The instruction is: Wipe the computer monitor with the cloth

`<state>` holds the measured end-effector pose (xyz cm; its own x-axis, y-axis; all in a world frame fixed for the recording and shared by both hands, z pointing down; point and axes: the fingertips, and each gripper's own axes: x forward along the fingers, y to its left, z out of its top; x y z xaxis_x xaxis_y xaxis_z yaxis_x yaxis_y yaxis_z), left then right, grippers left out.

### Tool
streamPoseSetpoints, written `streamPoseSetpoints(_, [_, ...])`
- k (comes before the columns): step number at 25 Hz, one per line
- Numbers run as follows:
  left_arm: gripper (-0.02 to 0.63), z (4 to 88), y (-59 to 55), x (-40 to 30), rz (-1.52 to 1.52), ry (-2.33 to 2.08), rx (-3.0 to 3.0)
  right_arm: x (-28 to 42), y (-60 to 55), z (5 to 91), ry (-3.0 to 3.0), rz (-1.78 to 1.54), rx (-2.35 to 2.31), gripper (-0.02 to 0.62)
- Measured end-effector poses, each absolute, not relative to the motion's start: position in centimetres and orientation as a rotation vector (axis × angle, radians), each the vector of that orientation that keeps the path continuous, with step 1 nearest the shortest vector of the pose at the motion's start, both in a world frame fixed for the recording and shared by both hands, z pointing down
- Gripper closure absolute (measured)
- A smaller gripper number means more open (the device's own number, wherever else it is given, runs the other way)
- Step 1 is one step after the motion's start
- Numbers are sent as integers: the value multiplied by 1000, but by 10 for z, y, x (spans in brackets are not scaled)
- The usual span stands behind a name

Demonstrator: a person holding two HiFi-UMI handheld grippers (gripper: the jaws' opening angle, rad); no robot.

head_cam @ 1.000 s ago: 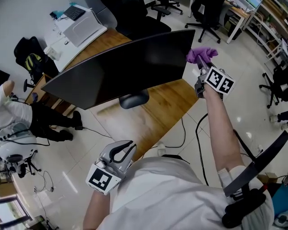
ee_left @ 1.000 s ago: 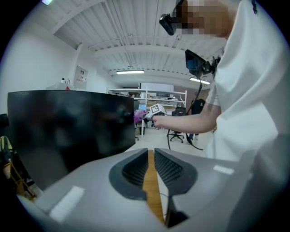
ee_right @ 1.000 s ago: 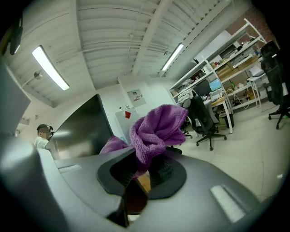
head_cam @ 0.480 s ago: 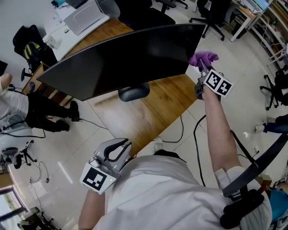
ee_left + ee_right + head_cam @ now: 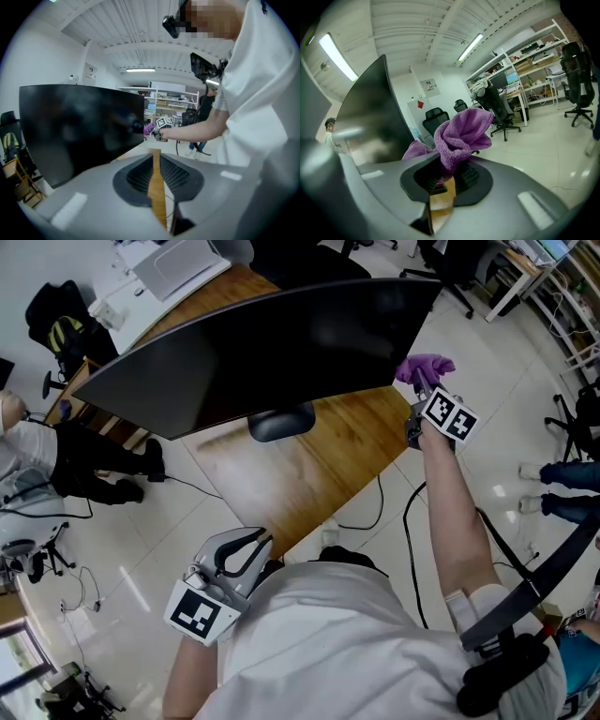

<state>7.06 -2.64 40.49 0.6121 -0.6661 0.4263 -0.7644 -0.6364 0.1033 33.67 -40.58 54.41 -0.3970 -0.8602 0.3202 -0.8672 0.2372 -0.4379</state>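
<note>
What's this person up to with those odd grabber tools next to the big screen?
A person stands at a wooden desk with a large dark monitor on it, holding a two-jaw gripper in each hand. The right gripper is clamped on a purple cloth, held up at the monitor's right edge. I can't tell whether the cloth touches the screen. The left gripper hangs low by the person's body, jaws together with nothing in them.
</note>
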Motion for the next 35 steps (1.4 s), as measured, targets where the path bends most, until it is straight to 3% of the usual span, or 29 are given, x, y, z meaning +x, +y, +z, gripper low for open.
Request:
streamPoseSetpoints(26, [541,417,-16,56,510,-1193,2481,355,-391,653,-2146,936,1750,548])
streamPoseSetpoints(35, [541,418,-11,43,490,-1215,2475,314,-384,646,-2197,881,1680,548])
